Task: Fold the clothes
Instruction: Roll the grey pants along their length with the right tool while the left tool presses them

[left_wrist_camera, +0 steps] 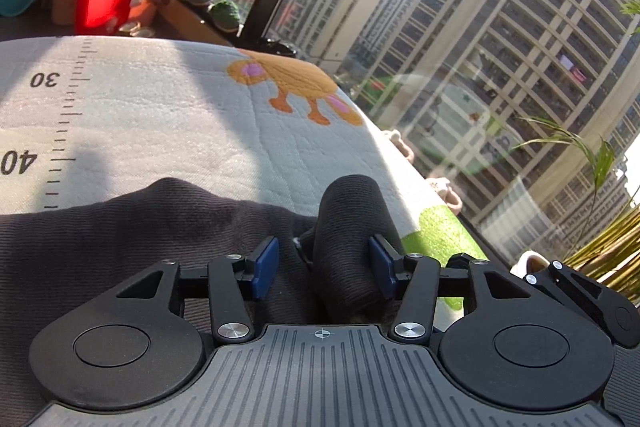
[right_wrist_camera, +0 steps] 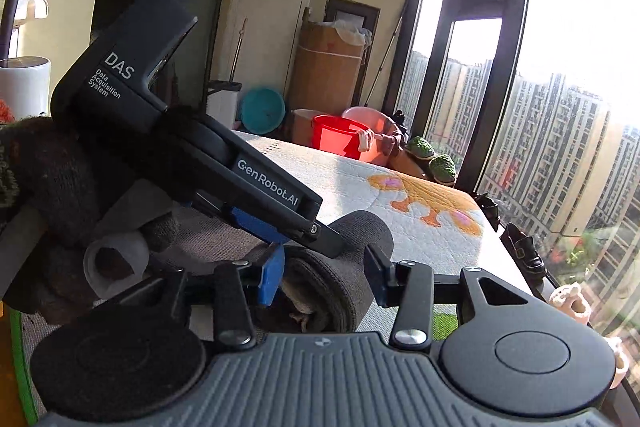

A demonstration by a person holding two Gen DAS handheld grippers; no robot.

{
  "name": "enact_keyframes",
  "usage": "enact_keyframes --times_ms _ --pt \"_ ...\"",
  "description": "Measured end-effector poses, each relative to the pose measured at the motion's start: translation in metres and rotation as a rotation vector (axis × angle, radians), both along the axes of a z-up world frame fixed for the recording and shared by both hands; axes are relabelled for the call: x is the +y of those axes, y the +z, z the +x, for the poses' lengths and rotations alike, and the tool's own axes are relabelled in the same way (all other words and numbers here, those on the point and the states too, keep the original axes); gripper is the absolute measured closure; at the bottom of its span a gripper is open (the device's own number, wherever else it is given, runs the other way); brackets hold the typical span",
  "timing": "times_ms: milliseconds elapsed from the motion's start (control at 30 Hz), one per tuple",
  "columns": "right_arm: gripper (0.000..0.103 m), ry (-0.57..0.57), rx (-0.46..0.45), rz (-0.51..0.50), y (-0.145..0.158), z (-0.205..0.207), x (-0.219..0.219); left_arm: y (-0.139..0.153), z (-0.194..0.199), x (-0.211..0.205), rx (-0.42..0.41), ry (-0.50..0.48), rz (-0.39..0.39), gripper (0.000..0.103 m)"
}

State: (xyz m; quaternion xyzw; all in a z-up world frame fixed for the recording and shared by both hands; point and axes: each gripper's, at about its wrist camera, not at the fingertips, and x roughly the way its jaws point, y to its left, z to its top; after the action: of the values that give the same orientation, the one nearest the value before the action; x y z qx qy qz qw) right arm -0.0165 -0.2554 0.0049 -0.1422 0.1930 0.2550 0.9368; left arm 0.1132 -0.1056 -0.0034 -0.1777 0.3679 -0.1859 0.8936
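2 handheld claws over dark grey garment (left_wrist_camera: pixel 120 227) on a quilted mat (left_wrist_camera: pixel 160 107). Left claw (left_wrist_camera: pixel 324 267) released, a raised fold of cloth loose between its blue pads. Right claw (right_wrist_camera: pixel 324 277) released around the same roll, likely for handing over the fold

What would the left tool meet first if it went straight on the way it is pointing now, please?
Most likely the raised fold of the dark grey garment, which already stands between the open fingers of the left tool. Beyond it lies the white quilted mat; depth is hard to judge.
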Motion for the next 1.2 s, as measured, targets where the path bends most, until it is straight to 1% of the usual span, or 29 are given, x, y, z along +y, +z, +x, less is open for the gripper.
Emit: enact_keyframes --times_ms 67,133,167,267,300,433,467,500,567,600,633,700,767,800,833,867,900,933,967,1000,1033,1133,1200 --pt "0.060 0.016 0.061 0.009 -0.006 0.005 0.003 0.000 -0.003 0.004 0.000 0.001 -0.003 0.046" --pt "0.062 0.007 0.130 0.032 -0.014 0.012 0.001 0.000 -0.004 0.007 0.005 -0.001 -0.008 0.046" --pt "0.062 0.005 0.144 0.039 -0.015 0.013 -0.001 0.001 -0.005 0.009 0.008 0.002 -0.020 0.046" --pt "0.061 0.003 0.161 0.041 -0.016 0.011 -0.005 0.010 -0.010 0.007 -0.028 0.009 -0.038 0.052" --pt "0.061 0.006 0.163 0.037 -0.016 0.012 -0.006 0.014 -0.010 0.005 -0.043 0.007 -0.038 0.052" --pt "0.061 0.004 0.172 0.056 -0.012 0.011 -0.011 0.013 -0.001 -0.007 -0.039 0.003 0.002 0.051" --pt "0.061 -0.004 0.180 0.077 -0.010 0.012 -0.013 0.009 0.001 -0.008 -0.029 0.005 0.014 0.051" --pt "0.061 -0.018 0.201 0.120 -0.008 0.013 -0.020 0.006 0.001 -0.006 -0.022 0.010 0.010 0.050" --pt "0.061 -0.052 0.268 0.256 -0.005 0.018 -0.039 0.000 0.000 0.001 -0.009 0.020 -0.002 0.048" --pt "0.059 -0.073 0.300 0.316 -0.005 0.020 -0.047 -0.002 -0.002 0.005 -0.002 0.027 -0.016 0.048" --pt "0.056 -0.106 0.349 0.394 -0.008 0.026 -0.057 -0.003 -0.003 0.010 0.005 0.033 -0.032 0.048" --pt "0.053 -0.162 0.438 0.530 -0.018 0.037 -0.070 -0.004 -0.007 0.016 0.015 0.040 -0.053 0.048" --pt "0.047 -0.186 0.560 0.670 -0.035 0.052 -0.076 -0.004 -0.011 0.017 0.016 0.045 -0.059 0.048" --pt "0.041 -0.187 0.610 0.719 -0.043 0.057 -0.076 -0.004 -0.012 0.017 0.015 0.046 -0.059 0.048" --pt "0.037 -0.187 0.638 0.745 -0.050 0.060 -0.073 -0.004 -0.012 0.017 0.013 0.048 -0.059 0.048" --pt "0.037 -0.188 0.626 0.733 -0.052 0.066 -0.069 -0.004 -0.013 0.017 0.011 0.049 -0.059 0.048" --pt "0.043 -0.190 0.601 0.711 -0.052 0.072 -0.064 -0.003 -0.012 0.017 0.011 0.052 -0.062 0.048" --pt "0.051 -0.192 0.587 0.693 -0.051 0.075 -0.061 -0.003 -0.011 0.018 0.011 0.054 -0.066 0.048" --pt "0.056 -0.191 0.576 0.694 -0.050 0.077 -0.061 -0.003 -0.010 0.018 0.010 0.057 -0.069 0.048" --pt "0.064 -0.188 0.563 0.697 -0.049 0.080 -0.064 -0.002 -0.009 0.018 0.006 0.056 -0.071 0.048" --pt "0.066 -0.187 0.540 0.686 -0.047 0.081 -0.065 0.000 -0.008 0.017 0.001 0.054 -0.072 0.048" --pt "0.067 -0.186 0.405 0.561 -0.028 0.067 -0.064 0.007 -0.006 0.011 -0.016 0.031 -0.088 0.048" --pt "0.067 -0.193 0.300 0.426 -0.014 0.057 -0.059 0.012 -0.005 0.007 -0.026 0.020 -0.092 0.047"
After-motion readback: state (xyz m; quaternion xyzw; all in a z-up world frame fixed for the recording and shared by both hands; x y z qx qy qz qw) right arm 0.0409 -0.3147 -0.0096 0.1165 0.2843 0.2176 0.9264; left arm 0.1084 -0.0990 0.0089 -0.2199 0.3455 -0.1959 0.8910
